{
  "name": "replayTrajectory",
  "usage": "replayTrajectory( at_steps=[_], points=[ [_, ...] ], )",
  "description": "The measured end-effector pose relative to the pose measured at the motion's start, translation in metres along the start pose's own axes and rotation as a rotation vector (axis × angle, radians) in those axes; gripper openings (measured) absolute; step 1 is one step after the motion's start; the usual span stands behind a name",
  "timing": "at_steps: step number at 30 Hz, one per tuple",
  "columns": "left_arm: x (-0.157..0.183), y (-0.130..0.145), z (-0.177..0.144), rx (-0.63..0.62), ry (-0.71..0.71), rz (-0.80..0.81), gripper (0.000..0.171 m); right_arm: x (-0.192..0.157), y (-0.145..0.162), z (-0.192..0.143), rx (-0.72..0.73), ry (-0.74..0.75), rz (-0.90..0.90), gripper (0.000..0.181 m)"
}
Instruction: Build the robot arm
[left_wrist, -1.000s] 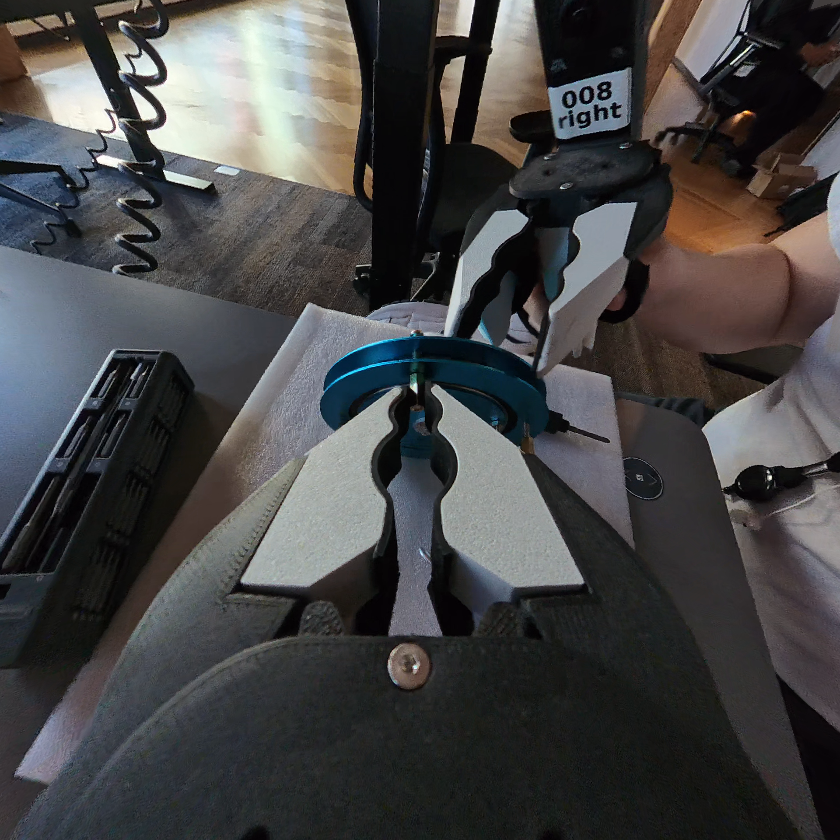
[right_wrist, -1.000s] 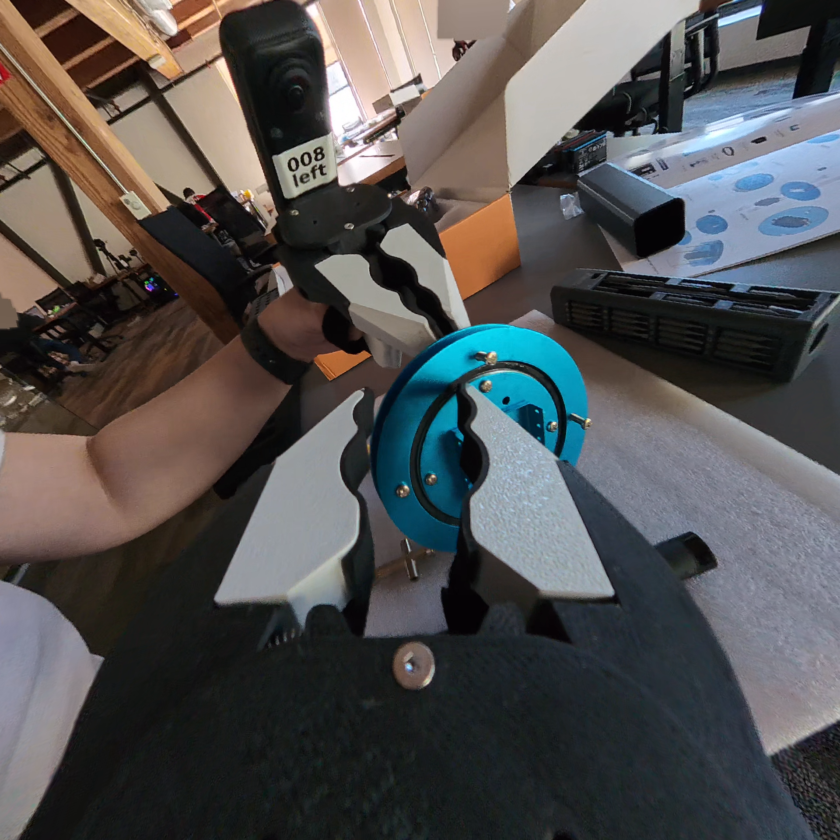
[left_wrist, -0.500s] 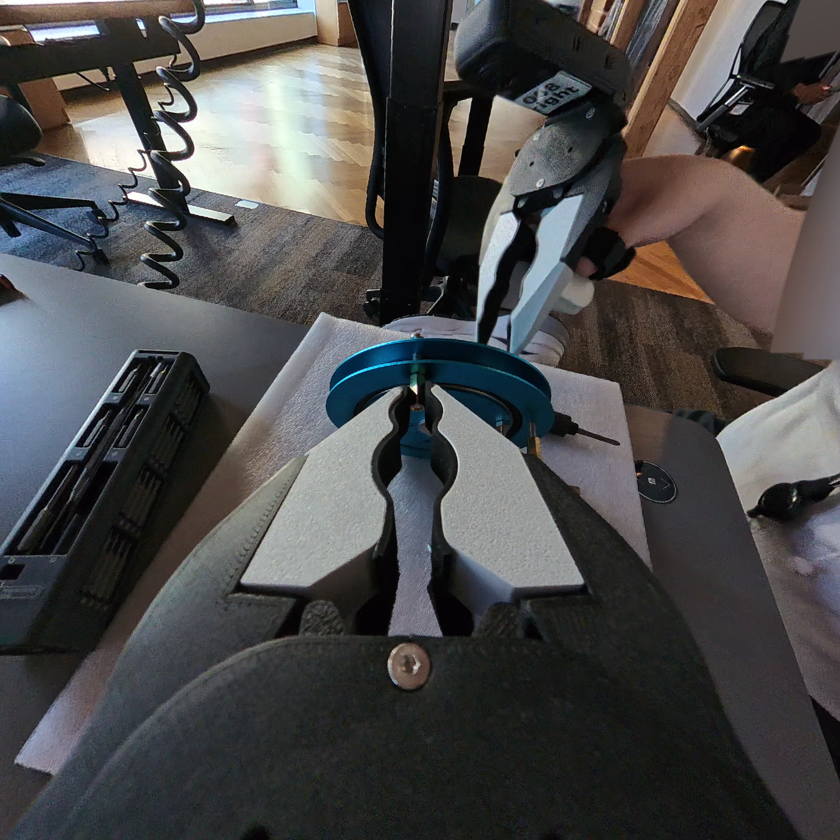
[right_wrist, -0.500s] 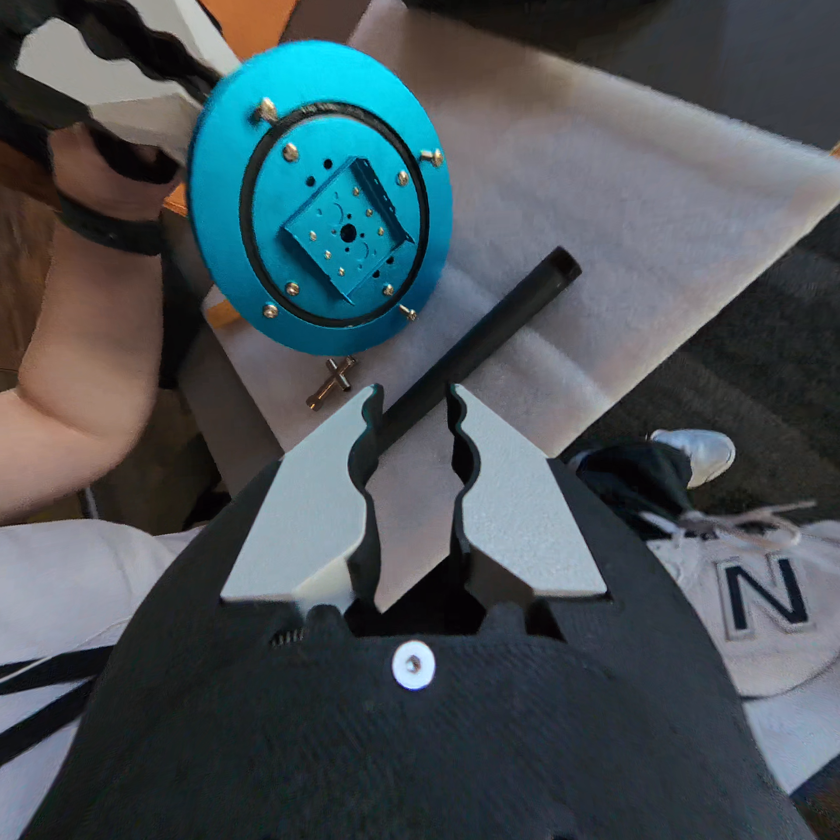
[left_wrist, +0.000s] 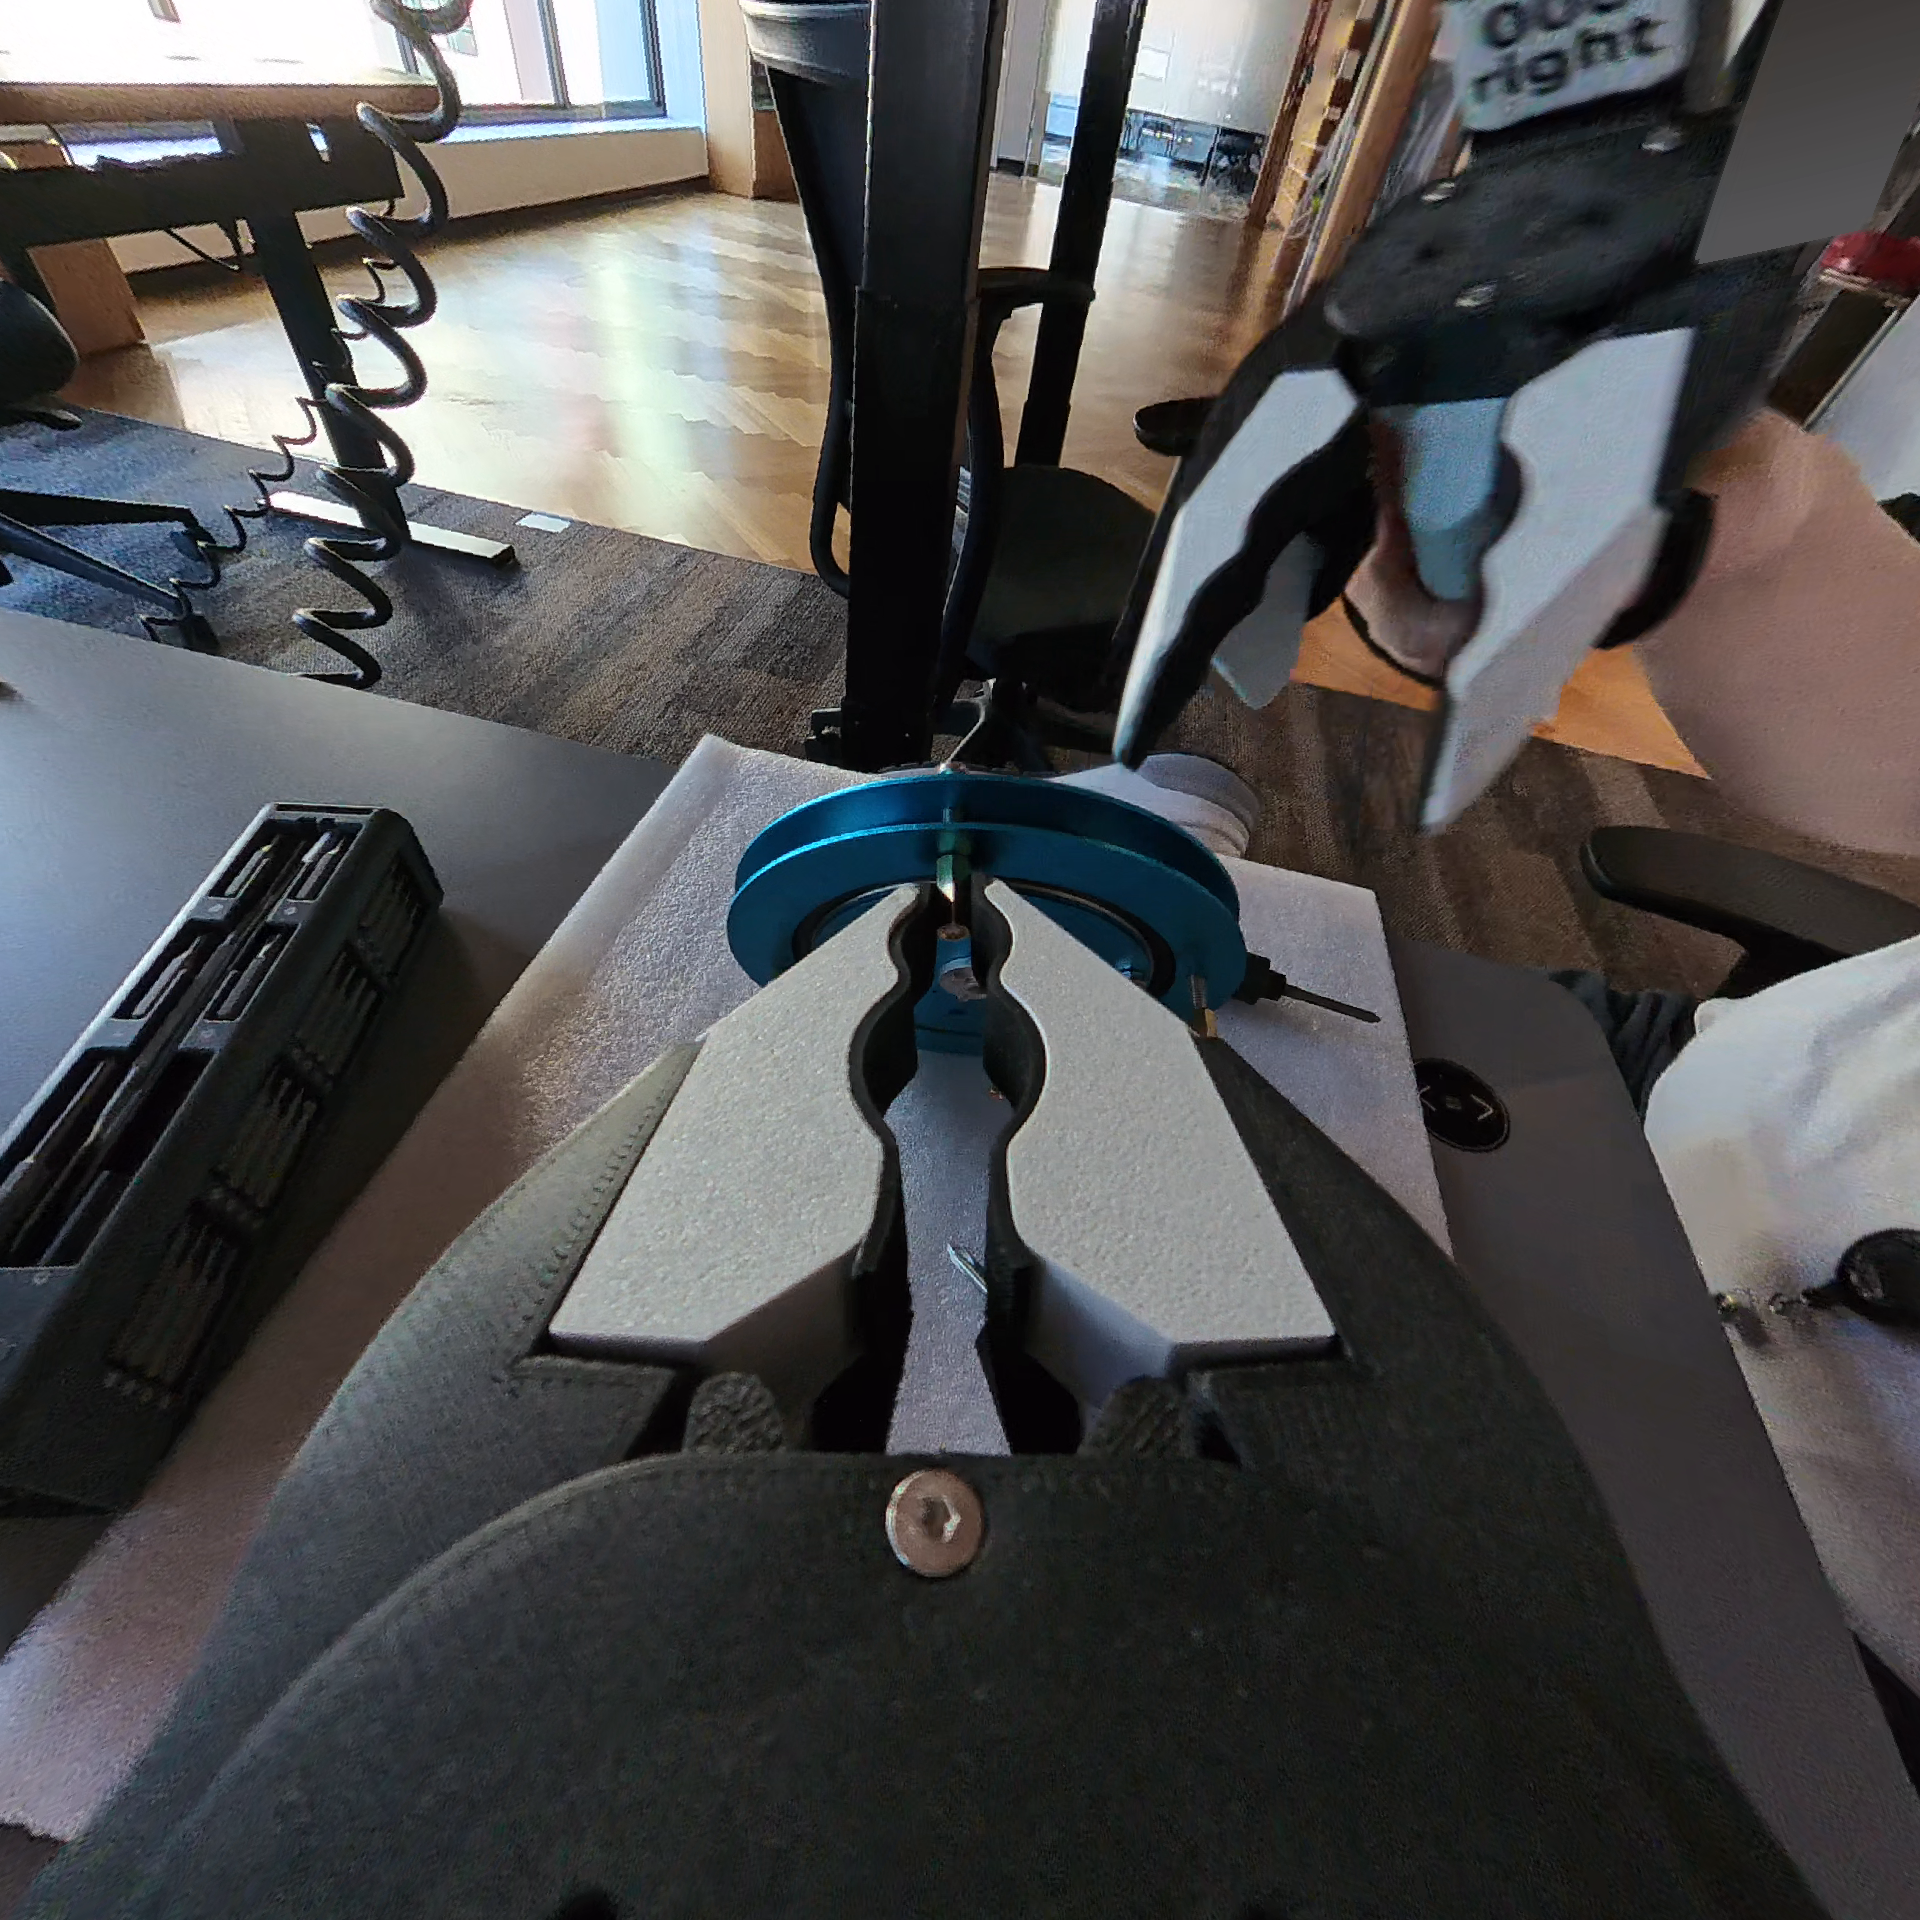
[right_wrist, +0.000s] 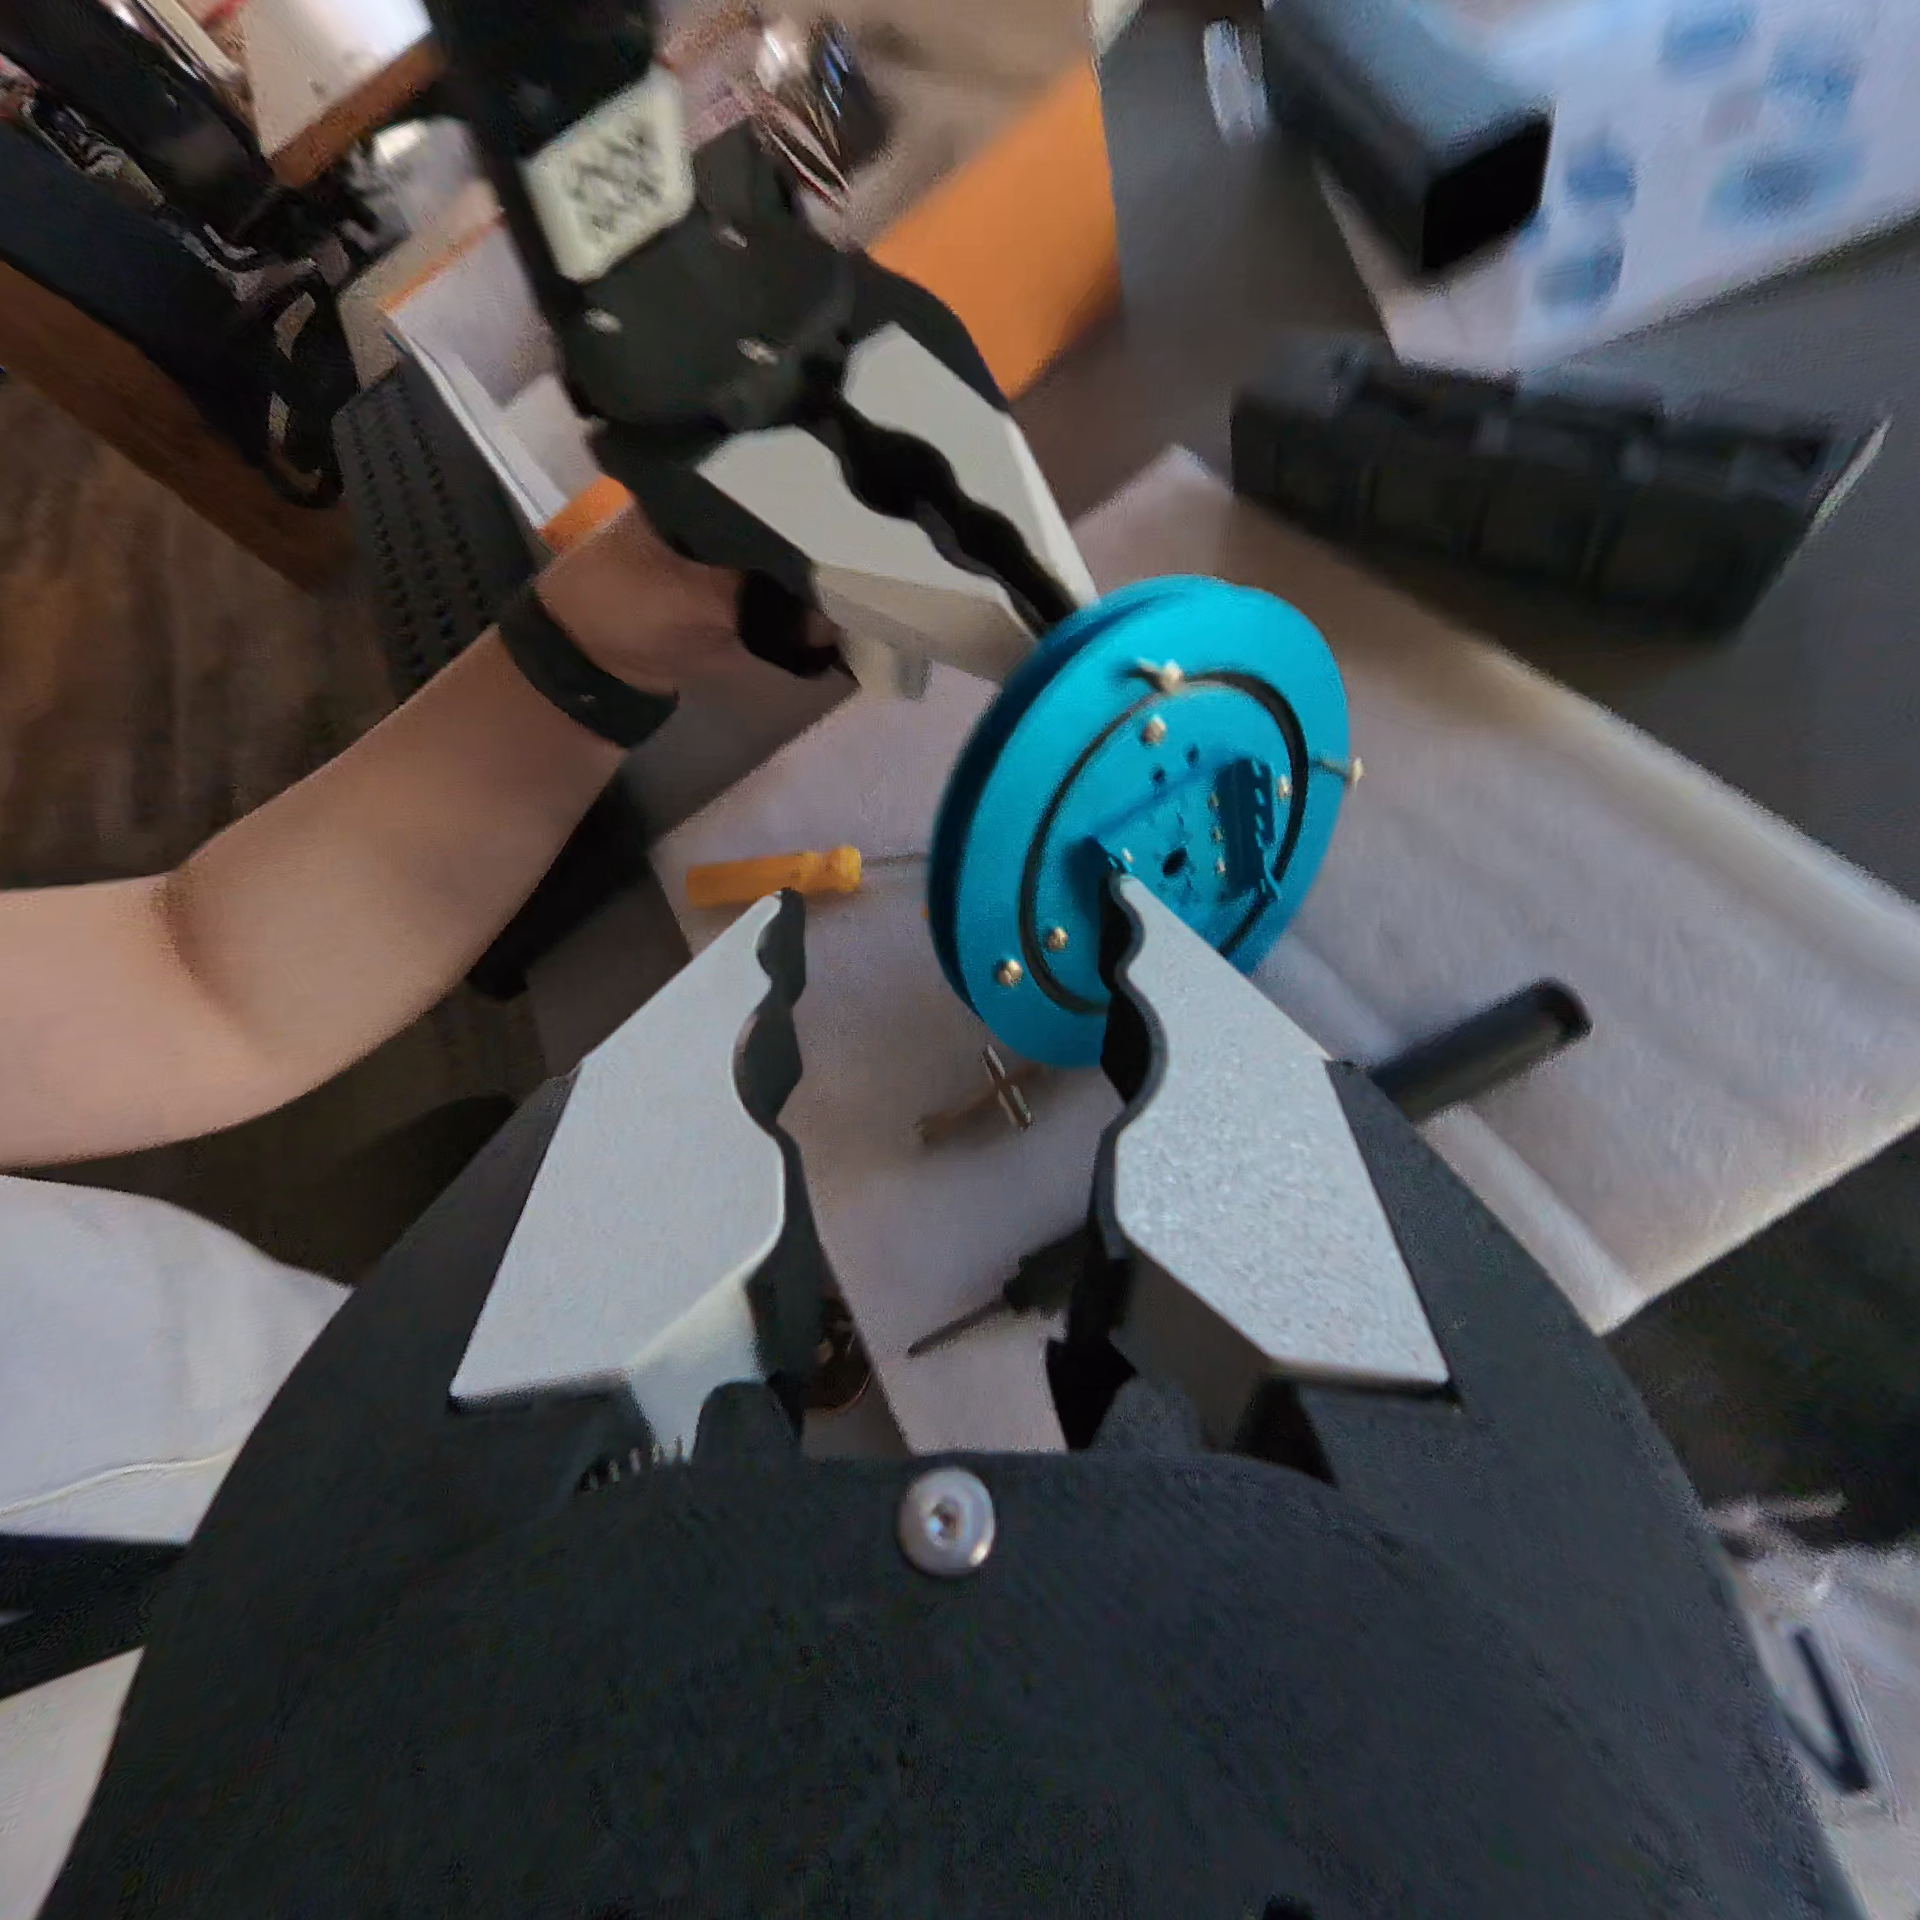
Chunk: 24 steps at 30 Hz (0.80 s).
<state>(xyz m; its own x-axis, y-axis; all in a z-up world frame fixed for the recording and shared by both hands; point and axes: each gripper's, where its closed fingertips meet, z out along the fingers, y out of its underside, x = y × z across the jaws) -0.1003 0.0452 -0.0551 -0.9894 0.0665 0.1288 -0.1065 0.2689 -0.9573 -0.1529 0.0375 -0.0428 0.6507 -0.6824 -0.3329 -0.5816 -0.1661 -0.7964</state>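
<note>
A blue metal double disc (left_wrist: 987, 842) with brass screws and a black ring stands on edge over a white foam sheet (left_wrist: 665, 935). My left gripper (left_wrist: 956, 914) is shut on its rim and holds it. In the right wrist view the disc (right_wrist: 1132, 821) faces the camera, with the left gripper (right_wrist: 1049, 613) clamped on its upper left edge. My right gripper (right_wrist: 951, 896) is open and empty. Its right fingertip lies in front of the disc's face. In the left wrist view the right gripper (left_wrist: 1283, 787) hangs just above and right of the disc.
On the foam sheet (right_wrist: 1558, 883) lie a yellow-handled tool (right_wrist: 774, 878), a small cross-shaped key (right_wrist: 987, 1101), a black tube (right_wrist: 1486, 1039) and a thin black bit (right_wrist: 997, 1309). A black bit case (left_wrist: 187, 1091) sits on the dark table to the left. An orange box (right_wrist: 997, 208) stands behind.
My right gripper tilted down over the sheet, then swung back to face the disc with its jaws spread wider. My left gripper kept hold of the disc, barely moving.
</note>
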Motion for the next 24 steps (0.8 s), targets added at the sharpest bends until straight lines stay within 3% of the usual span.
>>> replayTrajectory(
  at_steps=[3, 6, 9, 12, 19, 24],
  points=[
    [-0.003, 0.001, -0.002, 0.010, -0.017, -0.005, 0.004, -0.004, -0.004, 0.007, 0.094, 0.132, -0.179, 0.061],
    [-0.002, 0.002, -0.004, -0.001, -0.028, 0.010, 0.004, 0.008, -0.012, 0.019, 0.152, 0.271, -0.171, 0.058],
    [-0.002, 0.002, -0.004, -0.010, -0.058, 0.032, 0.004, 0.015, -0.008, 0.039, 0.078, 0.334, -0.166, 0.057],
    [-0.003, 0.002, -0.003, -0.011, -0.084, 0.038, 0.004, 0.025, -0.001, 0.045, -0.005, 0.449, -0.251, 0.038],
    [-0.005, 0.004, -0.005, -0.041, -0.119, 0.022, 0.005, 0.032, -0.006, 0.034, 0.071, 0.525, -0.253, 0.015],
    [-0.001, 0.010, -0.009, -0.092, -0.114, -0.016, 0.005, 0.026, -0.003, 0.038, 0.098, 0.539, -0.282, 0.018]
  ],
)
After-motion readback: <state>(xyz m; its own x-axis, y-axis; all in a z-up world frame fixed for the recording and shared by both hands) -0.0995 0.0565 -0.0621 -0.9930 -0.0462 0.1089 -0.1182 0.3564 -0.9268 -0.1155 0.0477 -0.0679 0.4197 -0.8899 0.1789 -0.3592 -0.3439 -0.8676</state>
